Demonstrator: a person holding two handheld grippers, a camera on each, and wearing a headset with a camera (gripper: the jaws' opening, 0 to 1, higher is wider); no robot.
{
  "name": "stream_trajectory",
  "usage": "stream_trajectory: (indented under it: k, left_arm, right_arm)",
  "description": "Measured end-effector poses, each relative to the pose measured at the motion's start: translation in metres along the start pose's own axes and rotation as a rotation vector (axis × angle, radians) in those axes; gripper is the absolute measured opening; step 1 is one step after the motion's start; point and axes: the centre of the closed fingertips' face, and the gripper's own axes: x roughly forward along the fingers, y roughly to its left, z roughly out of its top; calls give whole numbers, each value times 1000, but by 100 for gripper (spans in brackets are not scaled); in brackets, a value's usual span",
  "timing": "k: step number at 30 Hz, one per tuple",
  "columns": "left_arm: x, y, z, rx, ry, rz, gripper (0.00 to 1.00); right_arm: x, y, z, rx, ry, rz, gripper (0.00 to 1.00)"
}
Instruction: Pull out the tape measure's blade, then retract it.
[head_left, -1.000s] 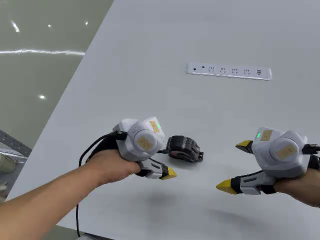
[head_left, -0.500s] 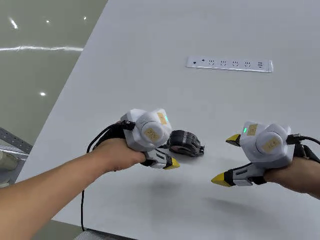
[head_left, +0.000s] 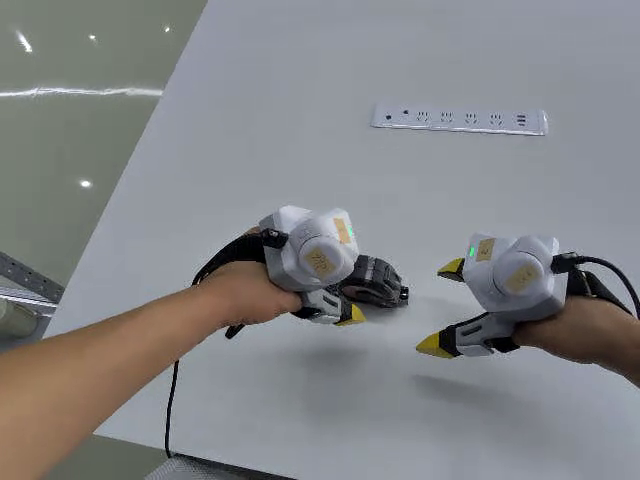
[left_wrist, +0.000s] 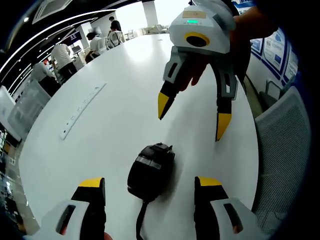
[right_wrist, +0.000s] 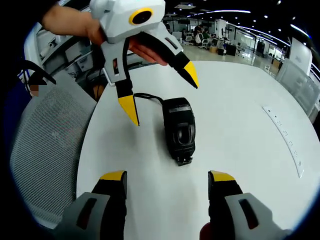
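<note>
The tape measure (head_left: 376, 281) is black, the table (head_left: 300, 120) white.

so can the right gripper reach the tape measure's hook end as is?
Probably yes. The right gripper is open and the hook end of the tape measure faces it across bare table; the open left gripper sits at its far end.

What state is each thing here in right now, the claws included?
tape measure: lying on the table, blade wound in, not gripped.
left claw: open, poised at the tape measure.
right claw: open, empty, facing the tape measure.
power strip: lying flat, nothing plugged in.
</note>
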Motion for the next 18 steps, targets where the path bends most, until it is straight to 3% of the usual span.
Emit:
stream_trajectory:
  k: [18]
  left_arm:
    - [21, -4, 3, 91, 10, -39, 58]
  right_arm:
    - [21, -14, 2, -80, -1, 21, 52]
